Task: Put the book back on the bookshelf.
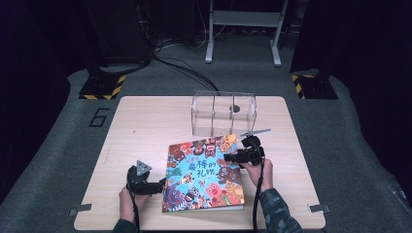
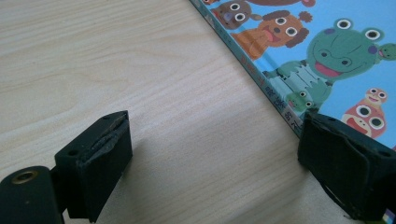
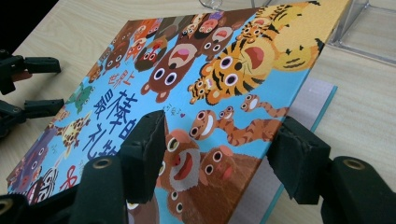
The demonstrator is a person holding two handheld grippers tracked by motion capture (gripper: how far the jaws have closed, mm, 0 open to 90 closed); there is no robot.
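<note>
Opening the book's cover has begun

The right gripper (image 3: 215, 154) holds the lifted front cover (image 3: 196, 84) edge; the left gripper (image 2: 210, 158), wide, steadies the spine; turning remains.

A colourful picture book (image 1: 204, 174) is lying on the wooden bench (image 1: 141, 121), with a clear plastic box (image 1: 223, 112) standing just behind it. The book's left edge is being flanked by the left gripper (image 1: 160, 184), while its right edge is being met by the right gripper (image 1: 228, 157).
</note>
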